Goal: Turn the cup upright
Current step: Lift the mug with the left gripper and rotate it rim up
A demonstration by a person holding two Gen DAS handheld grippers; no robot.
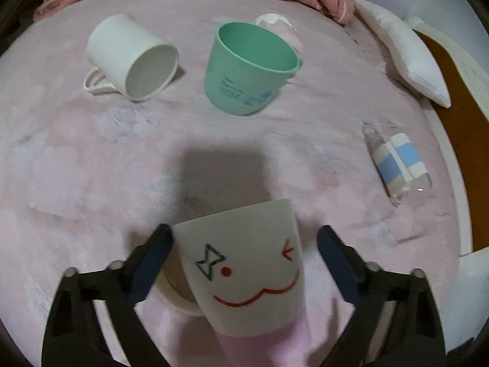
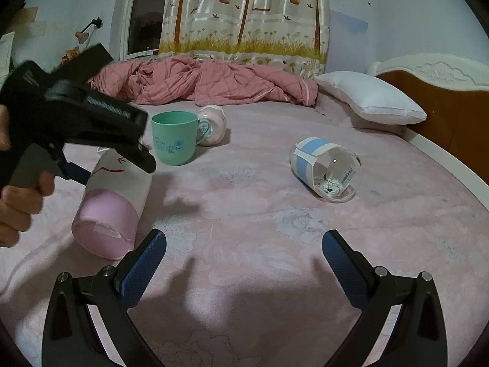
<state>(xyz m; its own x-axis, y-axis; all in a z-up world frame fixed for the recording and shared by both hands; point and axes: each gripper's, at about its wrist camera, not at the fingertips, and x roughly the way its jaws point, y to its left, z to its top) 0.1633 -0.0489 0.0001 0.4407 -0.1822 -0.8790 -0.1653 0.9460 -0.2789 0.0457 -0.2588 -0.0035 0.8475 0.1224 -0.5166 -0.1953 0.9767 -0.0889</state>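
A white and pink cup with a drawn smiling face (image 1: 244, 269) lies on its side on the pink bed; it also shows in the right wrist view (image 2: 113, 214). My left gripper (image 1: 244, 244) is open, its jaws on either side of this cup, the left pad near its wall and the right pad apart from it. My right gripper (image 2: 244, 244) is open and empty above the bedsheet. A clear glass cup with a blue and white sleeve (image 2: 327, 171) lies on its side ahead of it, also in the left wrist view (image 1: 394, 162).
A green mug (image 1: 247, 67) stands upright; a white mug (image 1: 131, 58) lies on its side to its left. A small pink and white cup (image 2: 214, 122) lies behind the green mug. A pink quilt (image 2: 201, 82), a white pillow (image 2: 369, 98) and the headboard (image 2: 443, 104) border the bed.
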